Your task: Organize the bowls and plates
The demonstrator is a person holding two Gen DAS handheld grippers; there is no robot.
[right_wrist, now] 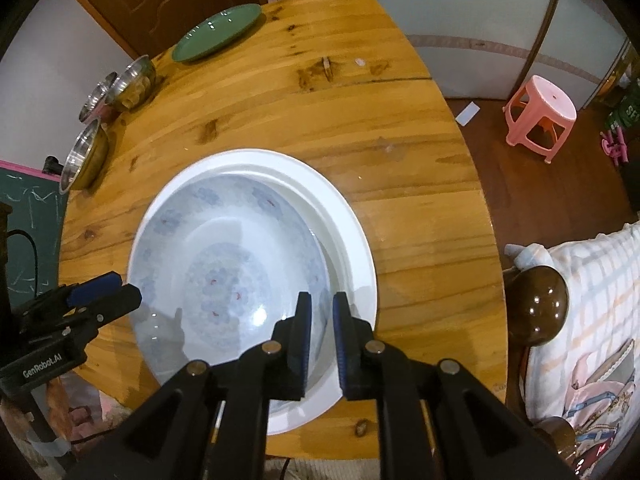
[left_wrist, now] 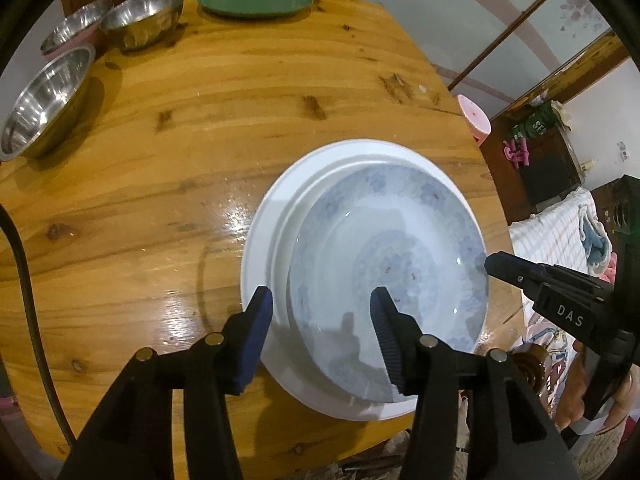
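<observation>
My left gripper (left_wrist: 320,312) is spread over the floral plate's (left_wrist: 400,248) rim at 6 o'clock. My right gripper (right_wrist: 322,312) pinches this rim. It sits in the white plate (right_wrist: 356,240) on the table (left_wrist: 200,120).

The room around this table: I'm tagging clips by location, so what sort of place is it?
Most likely a lived-in home, a dining area. A round wooden table holds everyday dishes, a pink plastic stool stands on the floor, and a checked blanket lies beside the table.
</observation>
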